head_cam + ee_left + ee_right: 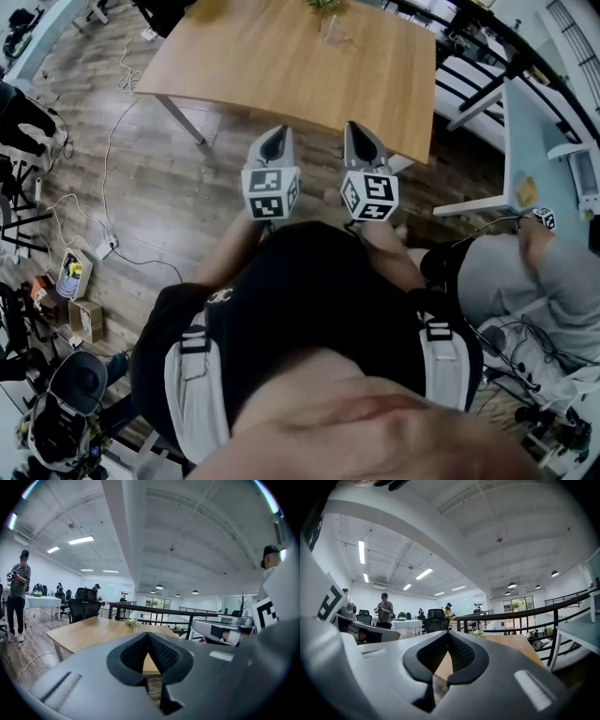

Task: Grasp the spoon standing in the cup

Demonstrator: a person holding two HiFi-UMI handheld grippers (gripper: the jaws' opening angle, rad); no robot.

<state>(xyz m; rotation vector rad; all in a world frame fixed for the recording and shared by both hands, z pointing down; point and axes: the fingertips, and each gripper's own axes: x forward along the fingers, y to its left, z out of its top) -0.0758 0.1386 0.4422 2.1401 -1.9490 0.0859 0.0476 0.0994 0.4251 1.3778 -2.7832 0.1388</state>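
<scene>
A small clear cup [330,26] with green sprigs stands near the far edge of the wooden table [281,66]; I cannot make out a spoon in it. It shows small and far in the left gripper view [132,624] and in the right gripper view [476,633]. My left gripper [275,142] and right gripper [362,137] are held side by side close to the body, short of the table's near edge. Both point toward the table. The left gripper's [148,635] jaws meet at the tips with nothing between them, and so do the right gripper's [449,634].
A black railing [487,56] runs behind the table at the right. A seated person [511,272] and a pale blue desk [530,131] are to the right. Cables [103,187] and boxes [80,300] lie on the wood floor at left. A person [18,597] stands far left.
</scene>
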